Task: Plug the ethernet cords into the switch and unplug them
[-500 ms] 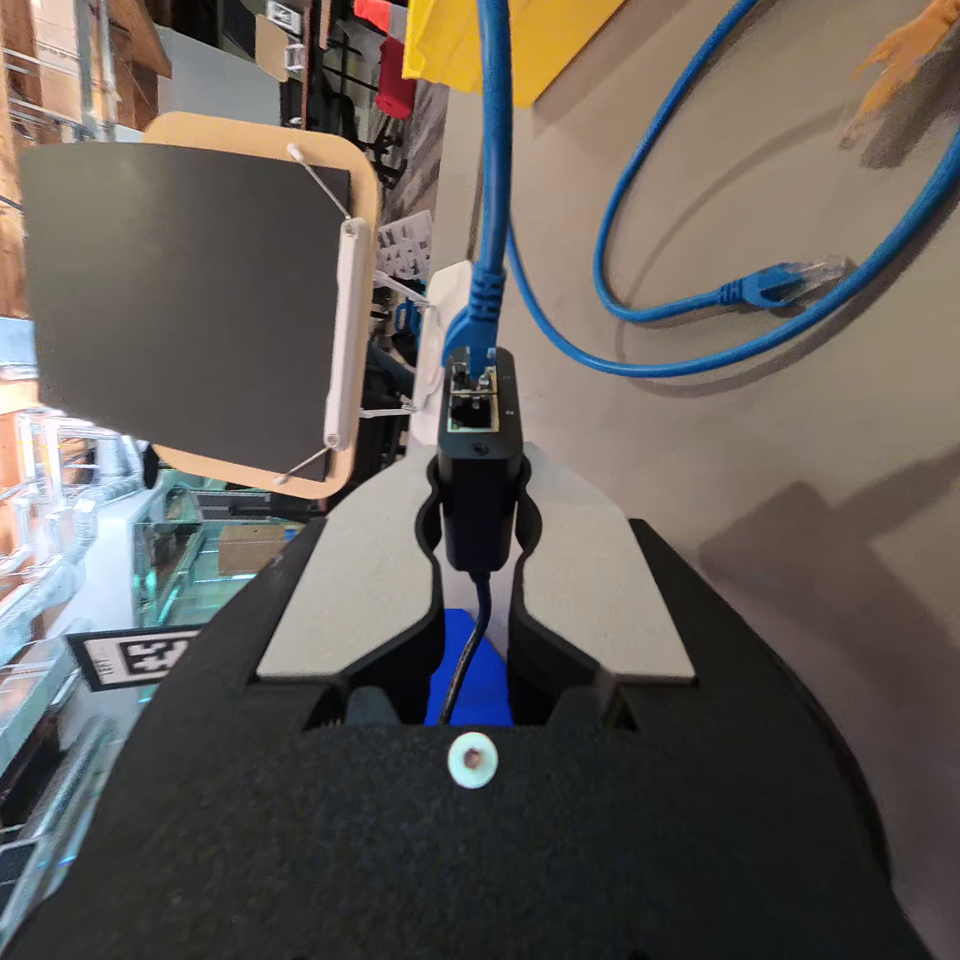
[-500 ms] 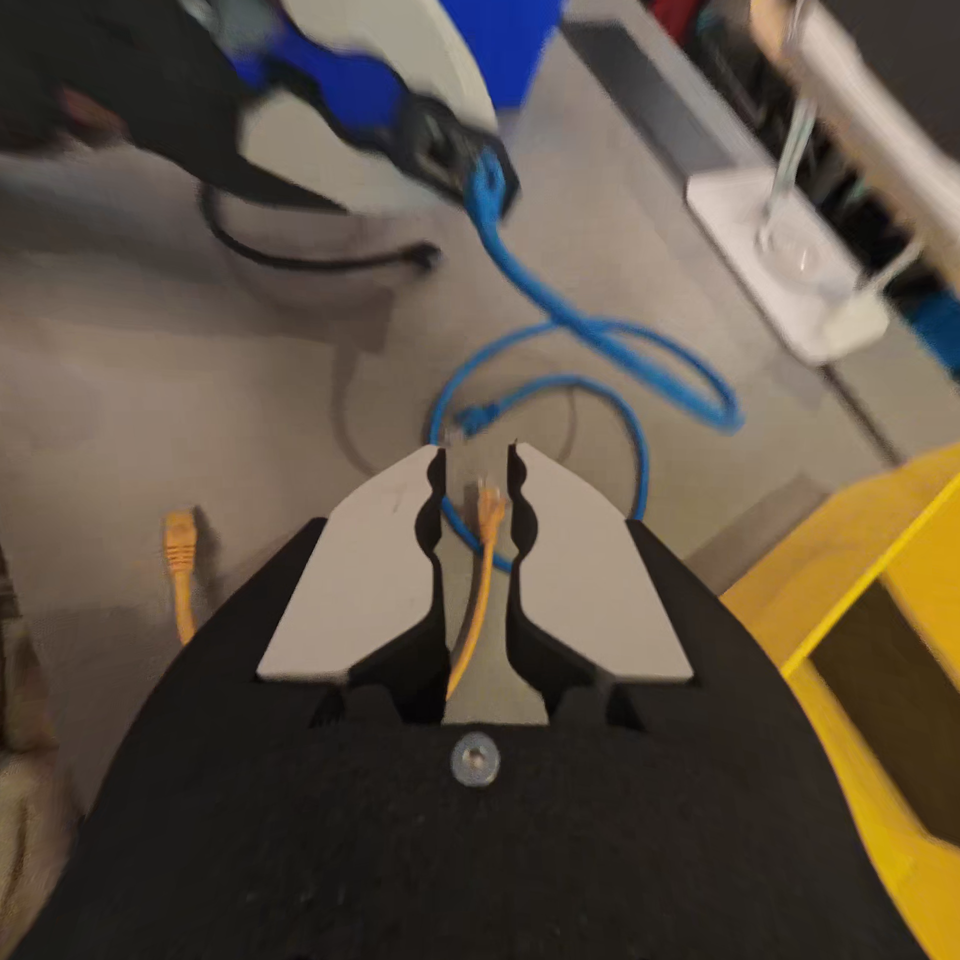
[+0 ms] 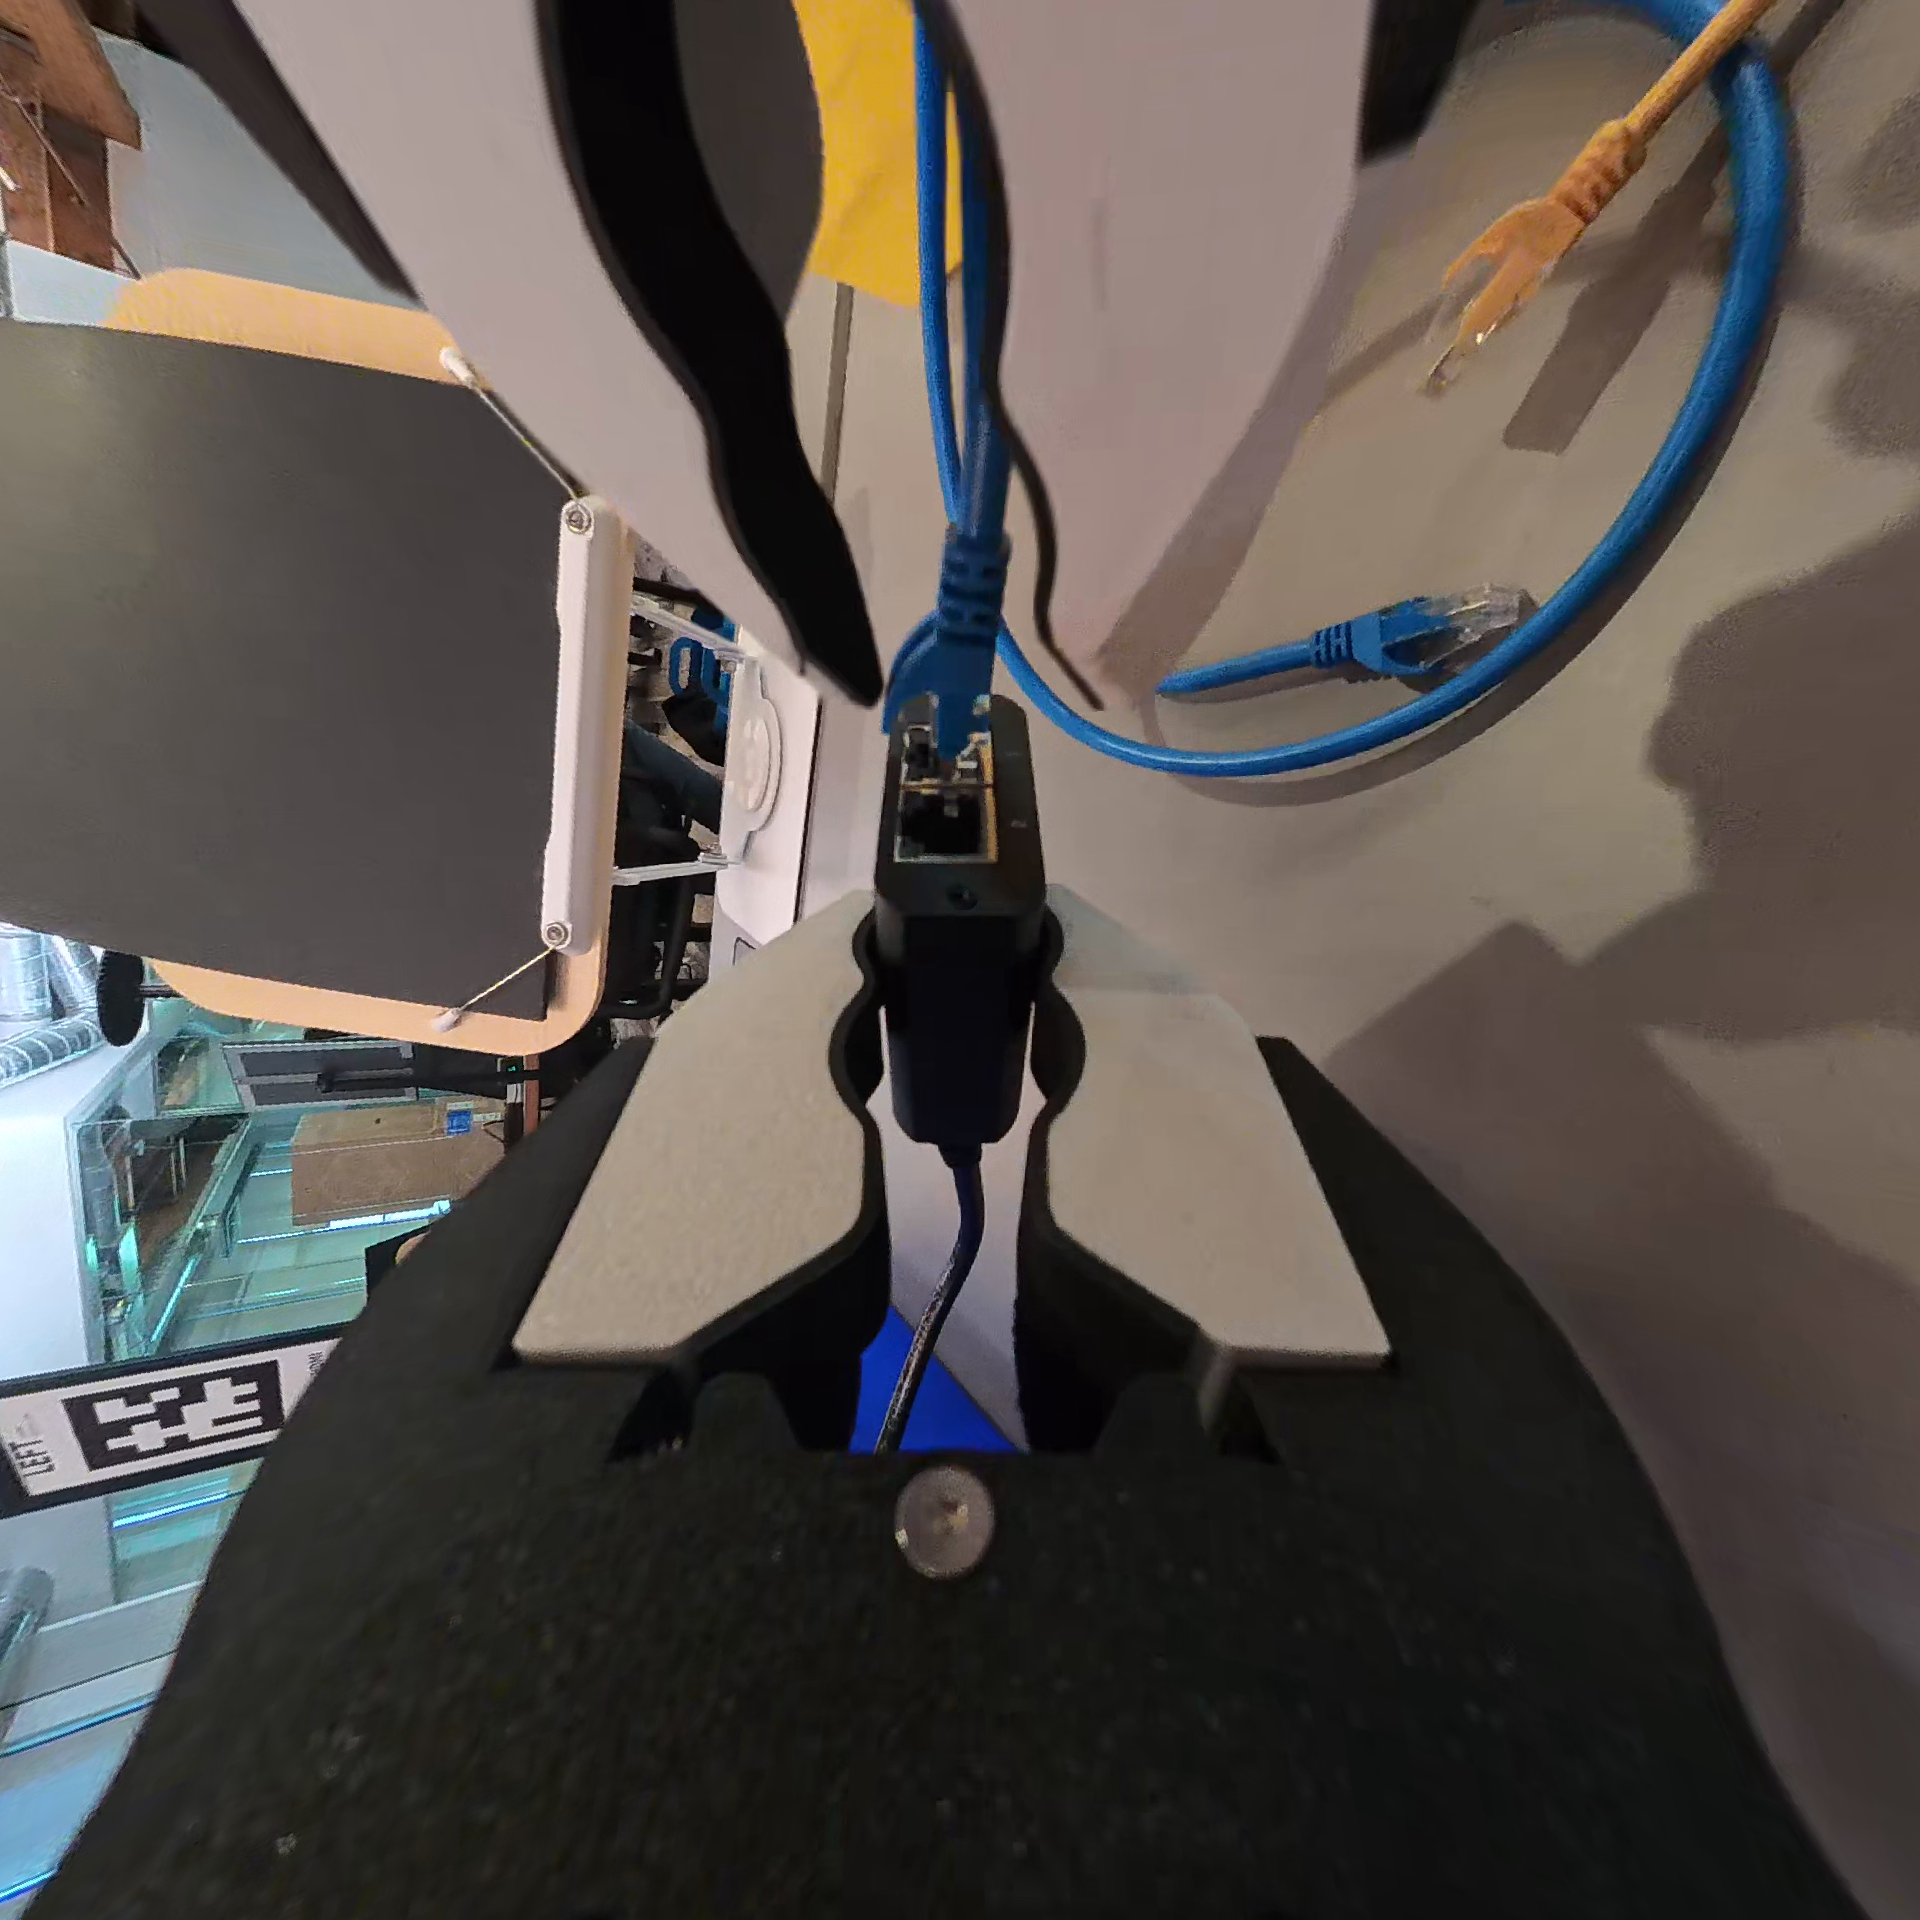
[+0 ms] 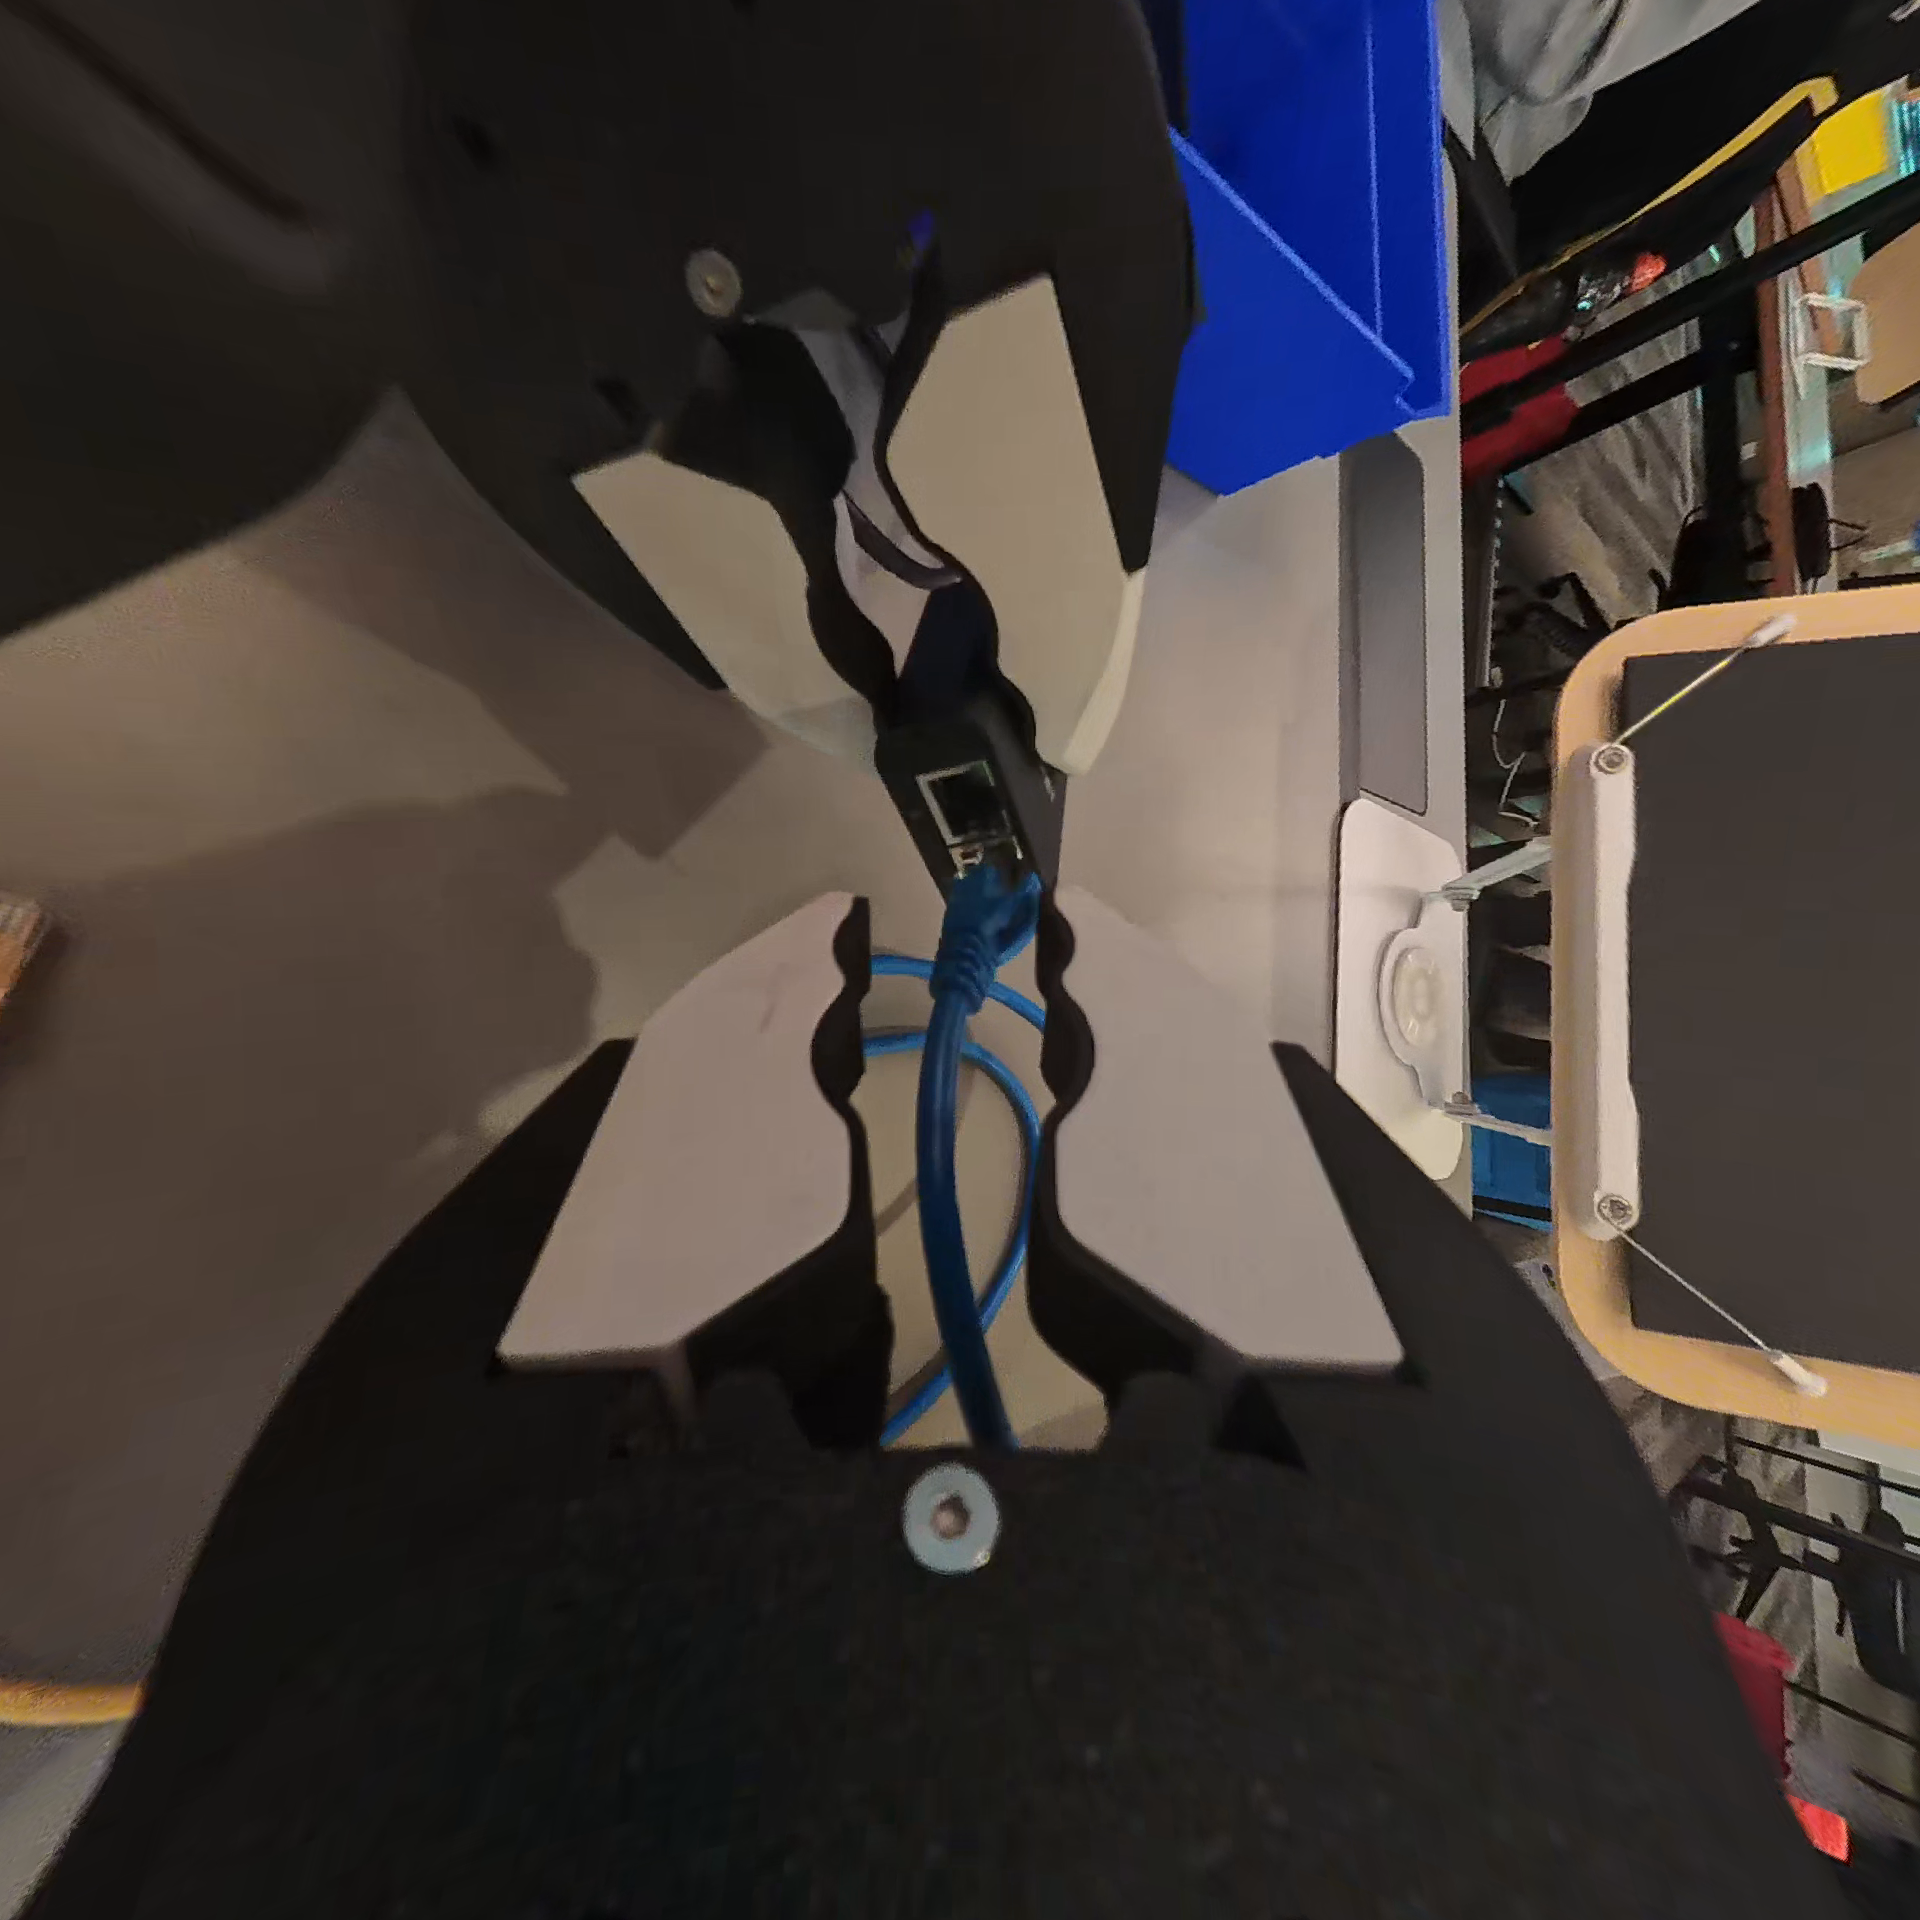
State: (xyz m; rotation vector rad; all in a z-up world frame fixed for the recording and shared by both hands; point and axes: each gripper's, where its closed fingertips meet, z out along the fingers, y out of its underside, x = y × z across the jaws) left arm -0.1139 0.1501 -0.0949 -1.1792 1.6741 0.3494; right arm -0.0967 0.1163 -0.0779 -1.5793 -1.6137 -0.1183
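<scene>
Switch [image 3: 961, 935] clamped, blue cord [image 3: 966, 613] plugged, orange cord [image 3: 1538, 234] loose

A: The switch [image 3: 956, 935] looks like matte black plastic, and the blue cord [image 3: 971, 582] plugged into it has a slightly shiny rubbery jacket.

B: Yep. The table [image 3: 1455, 935] next to the switch is smooth, dull grey. The gripper fingers [image 3: 727, 1122] are flat matte grey.
</scene>
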